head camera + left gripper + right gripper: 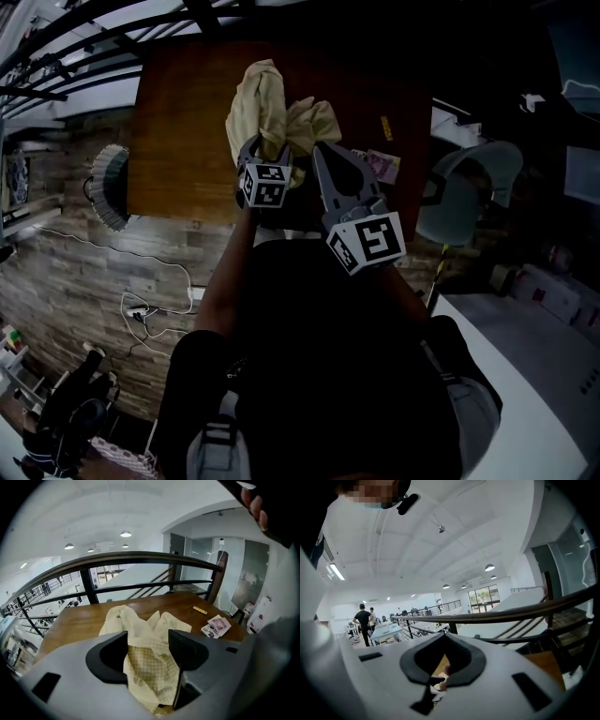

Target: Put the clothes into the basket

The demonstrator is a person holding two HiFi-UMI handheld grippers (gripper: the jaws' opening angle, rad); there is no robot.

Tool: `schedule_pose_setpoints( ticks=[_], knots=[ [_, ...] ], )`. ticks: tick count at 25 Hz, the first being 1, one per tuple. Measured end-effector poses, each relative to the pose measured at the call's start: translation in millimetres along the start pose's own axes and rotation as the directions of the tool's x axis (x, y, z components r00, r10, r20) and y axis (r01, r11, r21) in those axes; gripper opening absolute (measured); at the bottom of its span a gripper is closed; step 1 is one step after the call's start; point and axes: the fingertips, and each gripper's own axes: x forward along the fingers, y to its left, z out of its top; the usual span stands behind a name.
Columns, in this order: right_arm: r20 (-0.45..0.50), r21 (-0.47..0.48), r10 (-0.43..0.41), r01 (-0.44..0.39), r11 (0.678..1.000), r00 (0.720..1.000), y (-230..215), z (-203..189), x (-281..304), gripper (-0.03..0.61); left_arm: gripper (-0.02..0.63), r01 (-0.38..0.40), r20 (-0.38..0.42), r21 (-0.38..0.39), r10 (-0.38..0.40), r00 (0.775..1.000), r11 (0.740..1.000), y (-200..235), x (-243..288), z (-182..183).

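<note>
A pale yellow checked cloth (272, 103) lies bunched on the brown wooden table (178, 122). My left gripper (268, 152) points down at its near edge. In the left gripper view the jaws of the left gripper (149, 646) stand wide apart, and a fold of the cloth (147, 672) lies between them, while the rest spreads over the table (70, 625). My right gripper (323, 155) is just right of the cloth, its jaws together in a point and empty. In the right gripper view the right gripper (444, 634) aims level over the railing. A round wire basket (111, 186) stands on the floor left of the table.
Pink printed papers (382, 165) and a small yellow strip (385, 127) lie on the table's right part. A dark railing (117, 559) runs behind the table. A grey chair (469, 187) stands to the right, and cables (150, 305) trail over the floor at the left.
</note>
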Motion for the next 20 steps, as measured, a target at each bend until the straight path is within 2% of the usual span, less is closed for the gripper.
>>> schedule_pose_setpoints(
  ticks=[4, 7, 12, 20],
  knots=[
    [-0.021, 0.008, -0.01, 0.011, 1.0, 1.0, -5, -7, -2, 0.009, 0.3, -0.008, -0.083, 0.004, 0.008, 0.997, 1.0, 1, 28, -16],
    [-0.035, 0.013, -0.02, 0.02, 1.0, 0.999, -8, -12, -4, 0.009, 0.335, -0.015, -0.135, 0.045, 0.021, 0.991, 0.999, 2, 44, -29],
    [-0.041, 0.026, -0.035, 0.036, 0.999, 0.999, -10, -18, -7, 0.009, 0.342, -0.01, -0.205, 0.115, 0.034, 0.978, 0.993, 7, 60, -53],
    [-0.066, 0.027, -0.07, 0.072, 0.997, 0.995, -17, -29, -14, 0.009, 0.342, 0.008, -0.253, 0.011, -0.005, 0.967, 1.0, 10, 77, -68]
  ],
)
